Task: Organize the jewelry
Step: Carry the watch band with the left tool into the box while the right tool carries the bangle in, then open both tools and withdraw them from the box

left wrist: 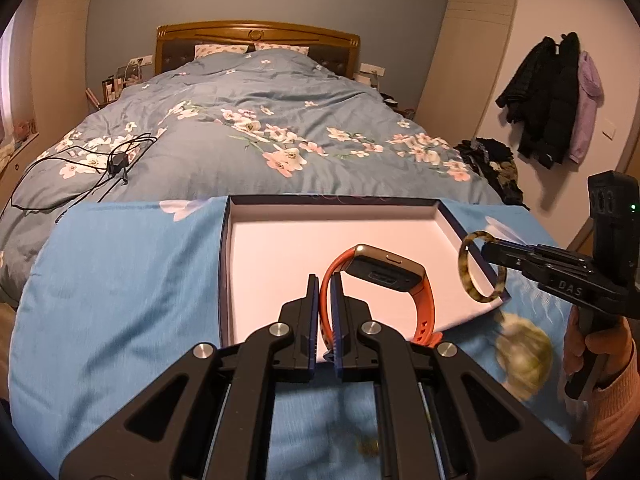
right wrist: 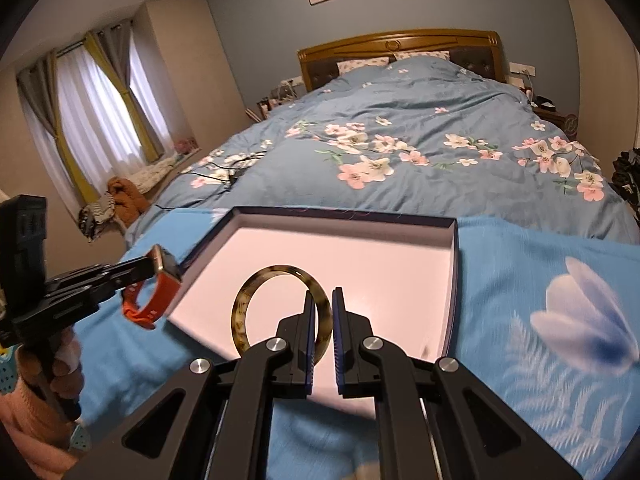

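Observation:
My left gripper [left wrist: 325,280] is shut on the strap of an orange smartwatch [left wrist: 384,276] and holds it above the near part of a shallow white-lined box [left wrist: 280,240] with a dark rim. My right gripper [right wrist: 321,294] is shut on a mottled brown-green bangle [right wrist: 244,304] and holds it upright over the box [right wrist: 360,252]. In the left wrist view the right gripper [left wrist: 486,248] holds the bangle [left wrist: 466,276] over the box's right rim. In the right wrist view the left gripper [right wrist: 150,266] holds the watch [right wrist: 154,292] at the box's left corner.
The box lies on a bright blue floral cloth [left wrist: 120,280] at the foot of a bed with a floral duvet [left wrist: 260,128]. A black cable [left wrist: 100,168] lies on the duvet at left. A blurred pale round object [left wrist: 524,354] lies on the cloth right of the box.

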The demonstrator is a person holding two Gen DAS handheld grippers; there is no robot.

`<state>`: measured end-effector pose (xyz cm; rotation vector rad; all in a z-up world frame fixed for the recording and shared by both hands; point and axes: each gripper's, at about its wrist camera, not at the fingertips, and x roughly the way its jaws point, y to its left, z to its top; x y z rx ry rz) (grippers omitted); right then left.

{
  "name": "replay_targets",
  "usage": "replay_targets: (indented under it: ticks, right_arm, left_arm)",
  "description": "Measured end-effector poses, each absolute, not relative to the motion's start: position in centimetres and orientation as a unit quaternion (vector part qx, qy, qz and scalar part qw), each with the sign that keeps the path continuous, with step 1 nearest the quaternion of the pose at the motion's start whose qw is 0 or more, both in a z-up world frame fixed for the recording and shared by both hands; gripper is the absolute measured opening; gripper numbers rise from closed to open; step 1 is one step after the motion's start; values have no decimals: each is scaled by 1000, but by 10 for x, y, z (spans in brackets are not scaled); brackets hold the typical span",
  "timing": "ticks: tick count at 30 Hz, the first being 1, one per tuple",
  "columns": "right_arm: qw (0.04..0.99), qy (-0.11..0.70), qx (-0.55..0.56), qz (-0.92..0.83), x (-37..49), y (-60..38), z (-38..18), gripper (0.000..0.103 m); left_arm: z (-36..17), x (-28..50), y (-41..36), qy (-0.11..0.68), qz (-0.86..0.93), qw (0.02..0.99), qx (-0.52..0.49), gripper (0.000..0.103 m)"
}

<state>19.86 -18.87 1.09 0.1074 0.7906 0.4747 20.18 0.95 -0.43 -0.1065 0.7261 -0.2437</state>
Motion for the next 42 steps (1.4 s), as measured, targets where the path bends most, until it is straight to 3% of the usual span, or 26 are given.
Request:
replay_targets:
  ticks: [15, 30, 37, 42]
  right_arm:
    - [881, 433, 22, 190, 288, -170, -17, 7]
    - [857, 487, 32, 166, 330, -163, -39, 7]
    - [868, 473, 22, 151, 324, -163, -35, 12]
    - [882, 438, 25, 171, 299, -167, -13, 22]
  left_arm:
    - [-32, 311, -2, 404, -77, 909, -61, 6]
    - [-63, 365, -7, 452, -37, 888, -70, 9]
    - [-71, 374, -5, 467, -28, 879, -86, 10]
    - [-61, 362, 0, 445, -24, 891, -82, 23]
